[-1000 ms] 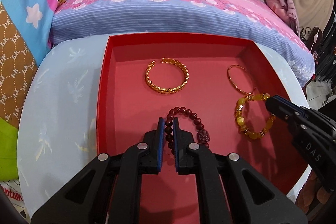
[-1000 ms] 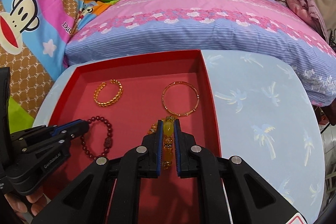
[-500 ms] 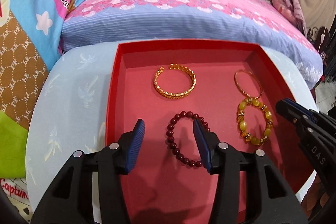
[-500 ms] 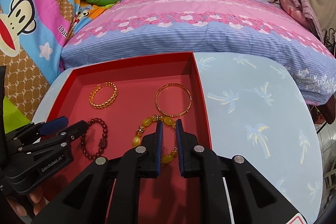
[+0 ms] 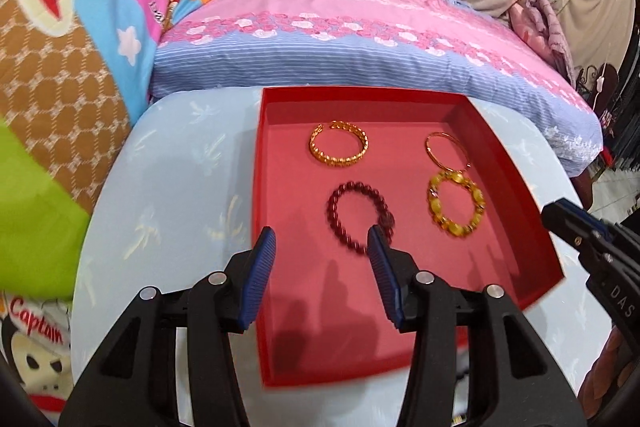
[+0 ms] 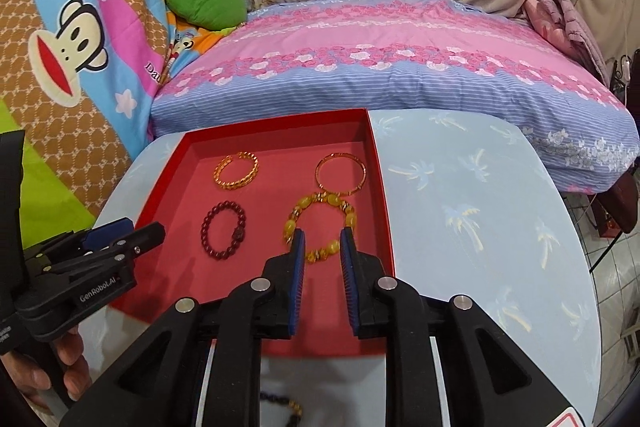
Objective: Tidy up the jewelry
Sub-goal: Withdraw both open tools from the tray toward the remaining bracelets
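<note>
Both bracelets released into the red tray [image 5: 512, 163].

Left gripper [image 5: 322, 247] is standing open behind the dark red bracelet [image 5: 360, 215]; right gripper [image 6: 322, 243] is opening, leaving the yellow bracelet [image 6: 320, 223] lying free ahead.

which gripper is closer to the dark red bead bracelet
Left. The left gripper sits just in front of the dark red bead bracelet; the right gripper is over the yellow bead bracelet beside it.

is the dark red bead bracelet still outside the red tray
No, the dark red bead bracelet lies inside the red tray, in front of the gold cuff bracelet.
</note>
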A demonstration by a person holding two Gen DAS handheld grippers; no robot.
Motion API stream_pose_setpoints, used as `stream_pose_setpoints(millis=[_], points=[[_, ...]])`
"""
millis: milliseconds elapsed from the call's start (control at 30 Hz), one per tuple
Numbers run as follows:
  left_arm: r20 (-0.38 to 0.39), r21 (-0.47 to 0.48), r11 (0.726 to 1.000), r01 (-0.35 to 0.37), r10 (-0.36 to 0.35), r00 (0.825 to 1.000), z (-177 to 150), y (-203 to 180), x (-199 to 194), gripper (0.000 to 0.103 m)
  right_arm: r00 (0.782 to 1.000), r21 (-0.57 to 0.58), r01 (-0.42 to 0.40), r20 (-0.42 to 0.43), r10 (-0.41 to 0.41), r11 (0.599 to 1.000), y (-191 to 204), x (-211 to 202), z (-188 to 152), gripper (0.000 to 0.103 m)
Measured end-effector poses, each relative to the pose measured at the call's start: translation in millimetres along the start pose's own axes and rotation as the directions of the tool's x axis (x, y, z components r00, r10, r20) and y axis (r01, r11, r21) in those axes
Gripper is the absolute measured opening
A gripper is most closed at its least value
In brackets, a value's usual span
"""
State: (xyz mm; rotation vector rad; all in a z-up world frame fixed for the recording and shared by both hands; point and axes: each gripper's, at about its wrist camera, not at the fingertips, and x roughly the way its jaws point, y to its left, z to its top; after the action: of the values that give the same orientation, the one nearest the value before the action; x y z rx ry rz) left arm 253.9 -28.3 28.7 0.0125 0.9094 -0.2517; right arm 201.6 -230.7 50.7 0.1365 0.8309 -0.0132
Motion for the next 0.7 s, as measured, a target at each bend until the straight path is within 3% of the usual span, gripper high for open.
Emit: stream_pose_setpoints(millis=[267,700], points=[[0.002,-0.007,1.0,0.019,-0.019,1.0,-40.3,-1.6,-40.5,0.045,0.999,0.001,-0.015,-0.036,0.015,1.0,1.3,-32.7,-41.5,0.019],[-0.104,-0.007,1.0,0.026,-0.027,0.994,-123.9,-7.7,-58.1,0.045,0.993,0.019,-0.011,-0.113,0.013,1.0,0.5,-57.9,-109.4,0.019]])
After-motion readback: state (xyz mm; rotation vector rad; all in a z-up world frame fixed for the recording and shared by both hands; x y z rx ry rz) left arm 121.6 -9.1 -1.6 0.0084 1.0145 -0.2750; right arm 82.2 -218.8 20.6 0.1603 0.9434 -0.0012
